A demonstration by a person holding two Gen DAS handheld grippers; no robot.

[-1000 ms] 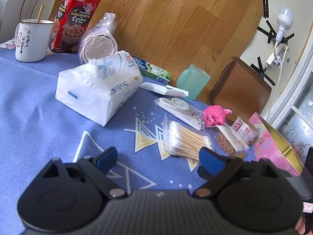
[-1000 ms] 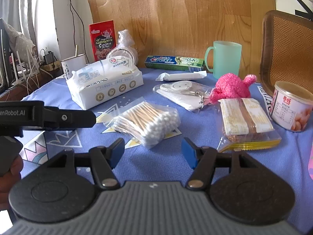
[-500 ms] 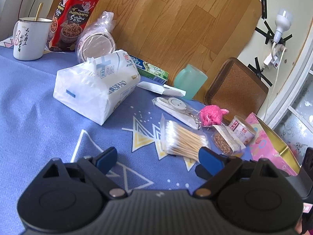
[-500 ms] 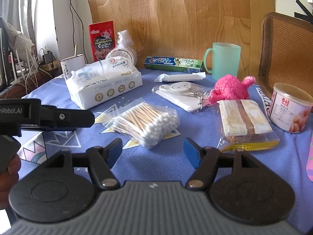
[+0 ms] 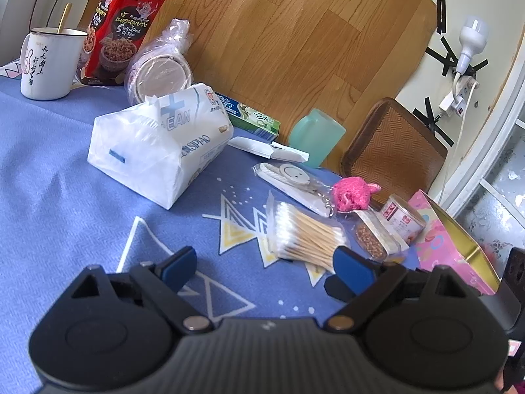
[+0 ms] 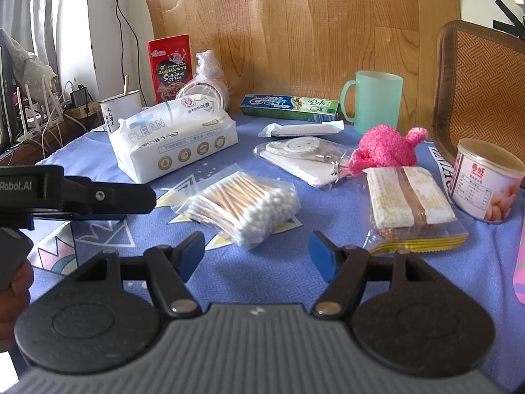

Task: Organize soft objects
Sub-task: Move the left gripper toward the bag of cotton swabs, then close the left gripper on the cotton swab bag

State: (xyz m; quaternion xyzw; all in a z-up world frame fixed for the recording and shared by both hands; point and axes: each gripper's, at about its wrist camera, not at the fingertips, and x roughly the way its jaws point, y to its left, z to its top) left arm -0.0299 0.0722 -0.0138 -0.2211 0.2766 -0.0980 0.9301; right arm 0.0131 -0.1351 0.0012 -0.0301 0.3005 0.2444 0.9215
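Note:
On the blue tablecloth lies a white tissue pack. To its right are a bag of cotton swabs and a pink fluffy toy. My left gripper is open and holds nothing, hovering short of the swabs. My right gripper is also open, just in front of the swab bag, with nothing between its fingers. The left gripper's finger shows at the left edge of the right wrist view.
A keychain packet, a bagged snack and a can lie near the toy. Toothpaste box, green mug, white mug and red box line the back. A pink box stands right, by a woven chair.
The right gripper's jaws have spread slightly wider. Both hands have stayed about where they were, and no object on the table has moved.

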